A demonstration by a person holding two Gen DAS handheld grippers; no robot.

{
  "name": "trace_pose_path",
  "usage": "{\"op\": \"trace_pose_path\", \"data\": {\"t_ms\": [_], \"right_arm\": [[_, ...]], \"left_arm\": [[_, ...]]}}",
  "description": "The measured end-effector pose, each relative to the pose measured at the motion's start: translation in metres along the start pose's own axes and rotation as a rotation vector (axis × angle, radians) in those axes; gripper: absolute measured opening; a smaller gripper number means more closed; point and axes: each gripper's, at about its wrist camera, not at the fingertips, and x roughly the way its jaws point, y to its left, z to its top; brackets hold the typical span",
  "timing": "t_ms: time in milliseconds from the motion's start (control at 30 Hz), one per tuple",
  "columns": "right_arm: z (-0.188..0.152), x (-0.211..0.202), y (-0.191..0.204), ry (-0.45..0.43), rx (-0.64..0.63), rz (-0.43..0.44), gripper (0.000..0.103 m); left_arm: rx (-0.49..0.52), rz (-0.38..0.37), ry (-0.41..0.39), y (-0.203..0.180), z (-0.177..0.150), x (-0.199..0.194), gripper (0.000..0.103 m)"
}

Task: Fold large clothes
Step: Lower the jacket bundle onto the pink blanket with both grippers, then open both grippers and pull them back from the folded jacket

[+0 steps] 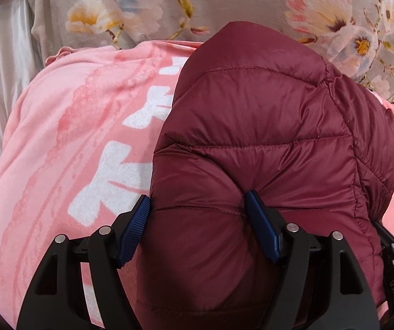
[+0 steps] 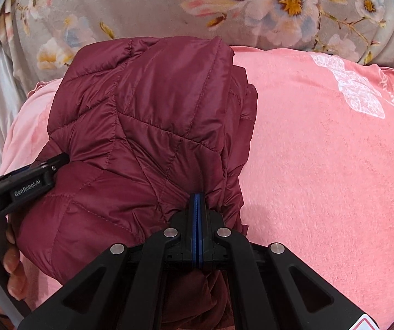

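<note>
The jacket [image 1: 265, 126], a dark red quilted one, lies in a puffy bundle on a pink blanket [image 1: 59, 137] spread over a bed, with a grey flowered cover [image 2: 142, 8] beyond it; it looks already folded over on itself, so the fold is probably well along. The left tongs [image 1: 197, 217] stand fairly wide, their blue pads [image 1: 135, 228] set either side of a bulging roll at the jacket's near edge; the cloth fills the gap and the right pad dents it, but whether the tongs truly grip or only bracket the roll I cannot tell. The right tongs [image 2: 197, 200] are pressed narrow, pinching a gathered pleat of the jacket at its near right edge; the puckered cloth around the tips suggests a firm hold. Two holds on the near edge would let the slippery, springy padding be lifted or pressed without unrolling; that is a judgement only. No box, basket or other container shows in either view.
</note>
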Motion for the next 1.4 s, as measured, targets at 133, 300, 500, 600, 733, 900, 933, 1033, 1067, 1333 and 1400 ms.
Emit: {"op": "trace_pose_path", "data": {"t_ms": [133,300,500,600,733,900,933,1033,1067,1333,1400], "right_arm": [[0.000,0.001,0.003,-0.003,-0.013,-0.015,0.000],[0.002,-0.037,0.002,-0.054,0.017,0.019,0.000],[-0.016,-0.066,0.008,-0.032,0.000,0.065,0.000],[-0.027,-0.054,0.012,0.005,-0.020,0.038,0.000],[-0.037,-0.044,0.010,0.023,-0.019,0.028,0.000],[-0.042,-0.058,0.011,0.002,-0.003,0.033,0.000],[-0.043,-0.063,0.012,-0.008,-0.006,0.028,0.000],[-0.052,-0.081,0.014,-0.029,-0.011,0.022,0.000],[-0.056,-0.085,0.014,-0.029,-0.012,0.021,0.000],[-0.108,-0.106,0.026,-0.005,-0.042,-0.004,0.006],[-0.120,-0.107,0.026,0.009,-0.037,-0.010,0.007]], "left_arm": [[-0.013,0.003,-0.016,0.000,-0.005,0.002,0.071],[-0.050,-0.033,0.009,0.009,-0.002,-0.009,0.071],[-0.061,-0.078,0.017,0.025,-0.023,-0.065,0.070],[-0.056,-0.076,0.046,0.027,-0.037,-0.071,0.071],[-0.067,-0.081,0.056,0.030,-0.047,-0.072,0.071],[-0.083,-0.099,0.061,0.034,-0.057,-0.070,0.071],[-0.085,-0.097,0.055,0.034,-0.059,-0.072,0.071],[-0.085,-0.093,0.045,0.034,-0.068,-0.081,0.072],[-0.084,-0.092,0.042,0.033,-0.071,-0.084,0.072],[-0.075,-0.077,0.067,0.024,-0.115,-0.101,0.078],[-0.076,-0.077,0.076,0.022,-0.126,-0.105,0.078]]}}
